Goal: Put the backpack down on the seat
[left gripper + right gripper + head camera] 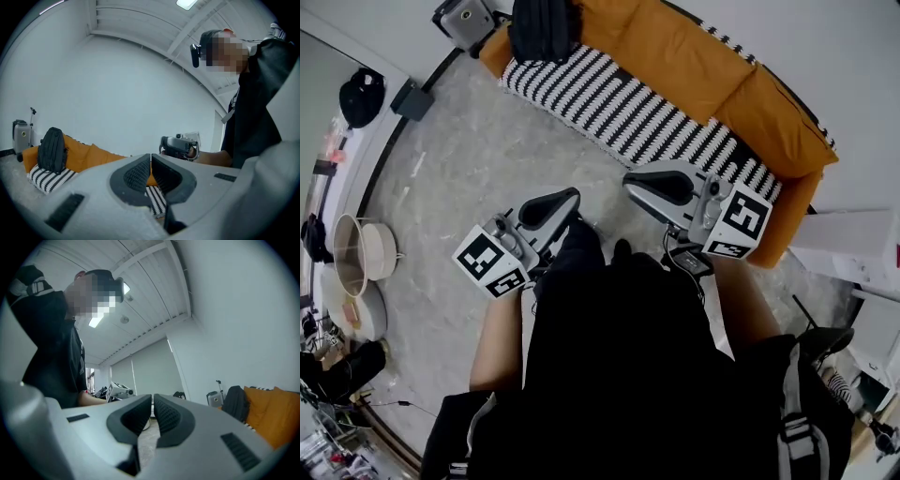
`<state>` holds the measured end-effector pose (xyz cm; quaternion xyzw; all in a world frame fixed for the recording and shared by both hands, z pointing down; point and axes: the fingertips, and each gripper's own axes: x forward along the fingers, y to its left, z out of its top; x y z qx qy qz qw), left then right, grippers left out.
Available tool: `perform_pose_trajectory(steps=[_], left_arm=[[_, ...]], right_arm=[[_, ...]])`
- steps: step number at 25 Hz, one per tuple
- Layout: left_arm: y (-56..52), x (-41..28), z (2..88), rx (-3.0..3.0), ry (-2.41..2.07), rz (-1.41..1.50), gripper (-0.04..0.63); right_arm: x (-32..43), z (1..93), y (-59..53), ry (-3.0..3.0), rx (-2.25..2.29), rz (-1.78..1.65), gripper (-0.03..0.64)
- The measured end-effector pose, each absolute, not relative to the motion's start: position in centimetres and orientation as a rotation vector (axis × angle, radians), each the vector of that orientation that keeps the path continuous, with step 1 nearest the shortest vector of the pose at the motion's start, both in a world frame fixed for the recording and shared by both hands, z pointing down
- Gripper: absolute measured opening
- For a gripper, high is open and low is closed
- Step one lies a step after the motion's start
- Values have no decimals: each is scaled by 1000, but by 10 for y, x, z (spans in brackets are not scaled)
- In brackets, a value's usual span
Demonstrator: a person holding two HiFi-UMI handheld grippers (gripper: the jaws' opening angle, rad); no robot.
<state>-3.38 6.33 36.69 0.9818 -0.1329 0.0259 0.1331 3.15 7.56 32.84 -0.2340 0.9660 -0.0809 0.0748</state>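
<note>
The black backpack [542, 28] stands upright on the far end of the orange sofa [694, 66], on its black-and-white striped seat cover [628, 112], leaning against the back cushion. It also shows in the left gripper view as the backpack [52, 150] and in the right gripper view as the backpack [235, 401]. My left gripper [574, 195] and right gripper [628, 181] hover over the floor in front of the sofa, well away from the bag. Both are shut with nothing between the pads, as the left gripper [150, 161] and right gripper [153, 404] views show.
A silver suitcase [464, 21] stands beside the sofa's far end. Round white tables [364, 251] and a black bag [361, 94] line the left wall. A white cabinet [853, 244] is at the right. Another dark bag with grey straps [806, 412] sits near my right side.
</note>
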Motion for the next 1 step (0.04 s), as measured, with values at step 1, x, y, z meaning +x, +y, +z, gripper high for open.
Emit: perform_pose_trajectory(steps=[1], left_arm=[[62,-36,368,2843,-390,76,25]], right_arm=[[30,328,74,2899,-700,-244,34]])
